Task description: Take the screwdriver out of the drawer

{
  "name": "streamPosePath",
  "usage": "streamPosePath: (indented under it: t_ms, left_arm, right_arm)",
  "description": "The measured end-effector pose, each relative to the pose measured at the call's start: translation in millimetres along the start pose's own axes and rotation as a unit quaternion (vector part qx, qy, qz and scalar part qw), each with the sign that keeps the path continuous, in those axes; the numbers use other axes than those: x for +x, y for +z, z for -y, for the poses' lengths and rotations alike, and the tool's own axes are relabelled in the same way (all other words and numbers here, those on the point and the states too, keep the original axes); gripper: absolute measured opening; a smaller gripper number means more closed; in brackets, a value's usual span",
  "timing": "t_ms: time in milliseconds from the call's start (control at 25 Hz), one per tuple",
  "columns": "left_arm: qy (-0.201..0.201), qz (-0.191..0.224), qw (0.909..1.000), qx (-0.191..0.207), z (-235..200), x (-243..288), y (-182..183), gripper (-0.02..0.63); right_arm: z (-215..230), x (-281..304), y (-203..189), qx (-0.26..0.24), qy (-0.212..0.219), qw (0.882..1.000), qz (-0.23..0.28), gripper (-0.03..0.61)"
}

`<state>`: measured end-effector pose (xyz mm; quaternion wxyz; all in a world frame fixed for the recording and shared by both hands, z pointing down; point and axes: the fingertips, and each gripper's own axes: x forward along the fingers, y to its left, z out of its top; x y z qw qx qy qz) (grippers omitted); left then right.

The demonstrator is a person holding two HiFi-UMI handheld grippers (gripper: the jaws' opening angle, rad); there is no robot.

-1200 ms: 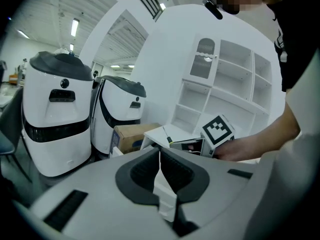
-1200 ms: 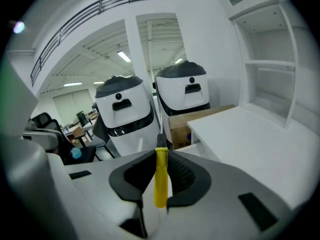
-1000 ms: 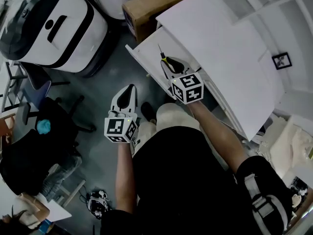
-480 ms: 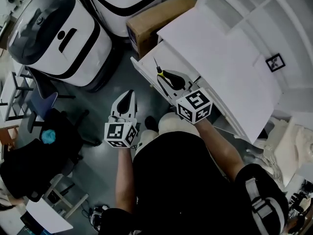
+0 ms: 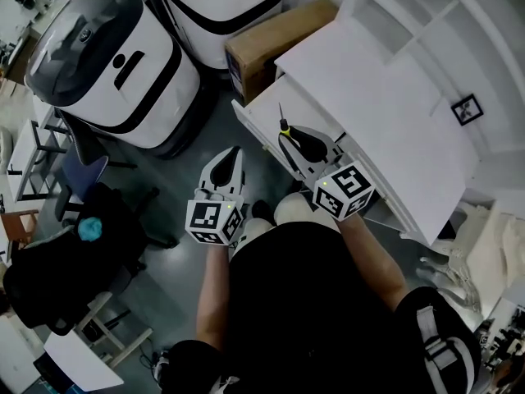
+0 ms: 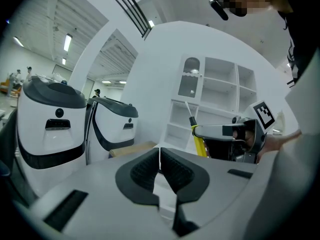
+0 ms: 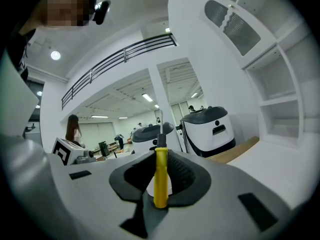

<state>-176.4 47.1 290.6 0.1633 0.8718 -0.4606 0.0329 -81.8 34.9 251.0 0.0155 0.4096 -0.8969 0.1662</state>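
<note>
My right gripper (image 5: 297,144) is shut on the screwdriver (image 5: 284,126), which has a yellow handle and a thin metal shaft pointing away from me. It hangs in the air over the open white drawer (image 5: 261,107). In the right gripper view the yellow handle (image 7: 161,178) stands upright between the dark pads, pinched on both sides. My left gripper (image 5: 230,162) floats to the left of the drawer, over the floor, shut with nothing in it. In the left gripper view its pads (image 6: 146,167) meet, and the screwdriver (image 6: 199,143) shows at the right in the other gripper.
The drawer belongs to a white cabinet (image 5: 385,97) with open shelves at the right. A cardboard box (image 5: 275,41) stands behind the drawer. Two large white and black machines (image 5: 107,60) stand at the back left. A dark chair (image 5: 78,245) sits on the floor at the left.
Both grippers have risen toward the camera. The right one has carried the screwdriver up from the drawer. The left one stays shut.
</note>
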Motion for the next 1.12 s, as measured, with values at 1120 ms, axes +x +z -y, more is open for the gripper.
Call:
streamPosePath:
  t_ms: [1120]
  left_arm:
    - [-0.016,-0.008,0.9998,-0.001,-0.8,-5.3,-4.7,0.028]
  right_arm:
    - [-15.6,-10.5,-25.7,0.005,0.015,0.999,-0.034,0.083]
